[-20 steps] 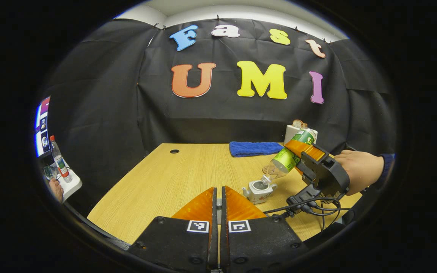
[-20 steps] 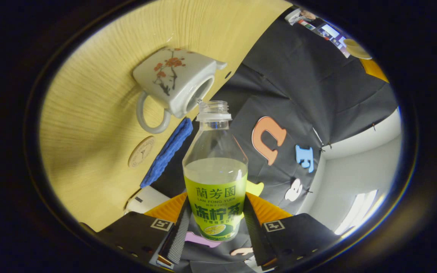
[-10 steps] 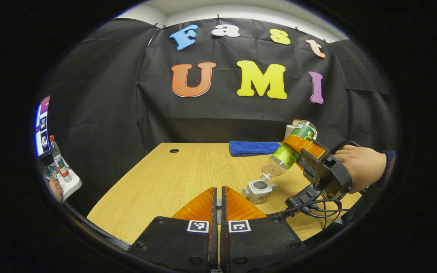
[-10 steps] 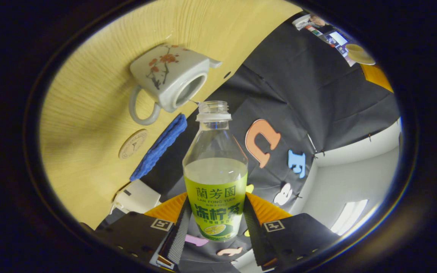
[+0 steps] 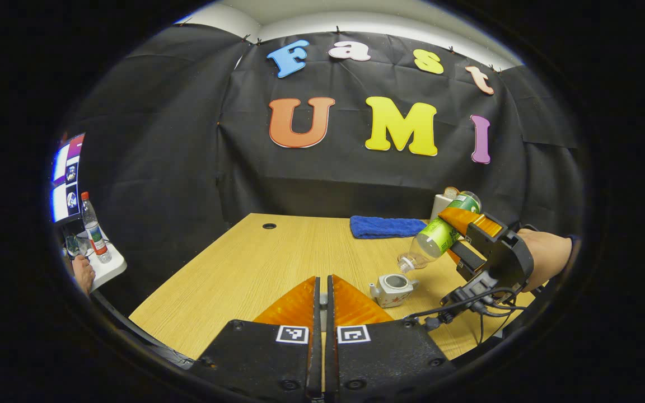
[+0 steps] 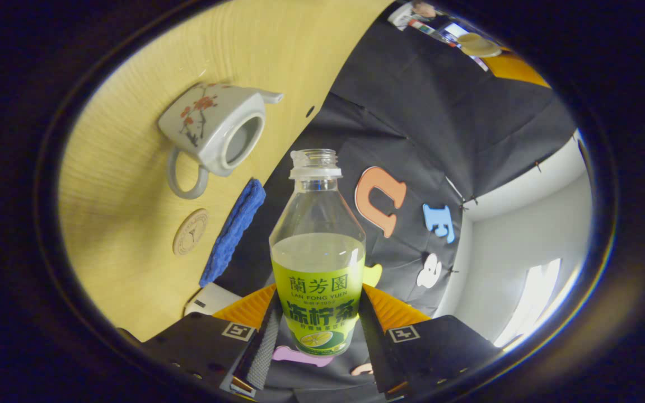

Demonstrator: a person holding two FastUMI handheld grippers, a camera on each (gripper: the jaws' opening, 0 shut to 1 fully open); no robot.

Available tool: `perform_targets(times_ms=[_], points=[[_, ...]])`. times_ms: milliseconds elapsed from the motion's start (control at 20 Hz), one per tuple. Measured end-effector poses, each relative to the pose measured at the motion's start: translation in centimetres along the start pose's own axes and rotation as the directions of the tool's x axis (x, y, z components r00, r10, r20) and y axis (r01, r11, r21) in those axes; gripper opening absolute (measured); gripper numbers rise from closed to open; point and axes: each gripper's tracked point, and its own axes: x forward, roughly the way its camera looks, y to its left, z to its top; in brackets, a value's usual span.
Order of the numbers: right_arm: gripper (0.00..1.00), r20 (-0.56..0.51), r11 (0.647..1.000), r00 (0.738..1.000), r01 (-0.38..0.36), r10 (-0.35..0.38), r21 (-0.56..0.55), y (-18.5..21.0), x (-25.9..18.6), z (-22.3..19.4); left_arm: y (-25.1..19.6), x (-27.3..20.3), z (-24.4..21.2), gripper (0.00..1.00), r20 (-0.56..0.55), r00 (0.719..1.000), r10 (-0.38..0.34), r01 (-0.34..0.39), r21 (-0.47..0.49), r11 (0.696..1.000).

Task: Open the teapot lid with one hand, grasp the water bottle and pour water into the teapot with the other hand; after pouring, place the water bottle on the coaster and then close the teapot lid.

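Both jaws of the right gripper [image 6: 316, 336] pinch the tilted, uncapped bottle [image 6: 317, 263] above the lidless teapot [image 5: 393, 289] near the desk's [image 5: 255, 268] right edge, left gripper [image 5: 322, 313] pressed together; careless swinging could spill water.

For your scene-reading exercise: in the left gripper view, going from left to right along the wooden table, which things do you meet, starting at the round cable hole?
Cable hole → blue towel → teapot → water bottle → right gripper holding the bottle → hand.
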Motion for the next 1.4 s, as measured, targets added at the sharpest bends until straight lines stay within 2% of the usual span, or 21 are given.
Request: perform_targets(times_ms=[200, 300, 350, 450, 550, 700, 750, 900, 1100, 1300, 1400], points=[[0.71, -0.013, 0.968, 0.998, -0.056, 0.061, 0.246, 0.5, -0.3, -0.6, 0.5, 0.4, -0.1, 0.05, -0.004, 1.000, 0.024, -0.024, -0.004, 1.000], [0.72, -0.010, 0.934, 0.998, -0.052, 0.059, 0.354, -0.1, -0.4, -0.7, 0.8, 0.5, -0.2, 0.05, -0.006, 1.000, 0.026, -0.026, -0.017, 1.000], [0.71, -0.005, 0.905, 0.997, -0.063, 0.072, 0.420, -0.1, -0.3, -0.8, 0.8, 0.6, -0.4, 0.05, -0.009, 1.000, 0.025, -0.026, -0.021, 0.999], [0.71, 0.026, 0.831, 0.994, -0.104, 0.107, 0.546, -0.4, -0.3, -0.7, 0.7, 0.7, -0.4, 0.05, -0.012, 1.000, 0.021, -0.022, -0.023, 0.999], [0.73, 0.058, 0.727, 0.990, -0.136, 0.132, 0.673, -1.0, 0.0, -0.5, 0.4, 0.7, -0.3, 0.05, -0.011, 1.000, 0.015, -0.015, -0.026, 1.000], [0.71, 0.079, 0.589, 0.986, -0.153, 0.149, 0.793, -1.2, 0.6, -0.8, 0.1, 0.6, -0.3, 0.05, -0.010, 1.000, 0.009, -0.010, -0.013, 1.000], [0.73, 0.081, 0.540, 0.984, -0.155, 0.158, 0.827, -1.2, 0.9, -1.2, 0.1, 0.6, -0.3, 0.05, -0.007, 1.000, 0.010, -0.010, -0.013, 1.000], [0.72, 0.101, 0.340, 0.975, -0.165, 0.198, 0.926, -1.1, 1.9, -1.8, -0.1, 0.7, -0.1, 0.05, -0.001, 1.000, 0.002, -0.002, -0.022, 1.000], [0.73, 0.121, 0.041, 0.967, -0.133, 0.225, 0.990, -0.1, 3.8, -2.6, 0.6, 0.7, -0.2, 0.05, -0.003, 1.000, 0.024, -0.024, -0.017, 1.000], [0.71, 0.149, -0.296, 0.952, -0.066, 0.268, 0.953, 2.3, 6.2, -3.2, 0.5, 0.6, -0.3, 0.05, -0.006, 1.000, 0.029, -0.029, -0.002, 1.000], [0.71, 0.160, -0.416, 0.930, -0.009, 0.330, 0.909, 4.6, 7.1, -3.6, 0.7, 0.7, -0.3, 0.05, -0.009, 0.999, 0.037, -0.037, 0.006, 0.999]])
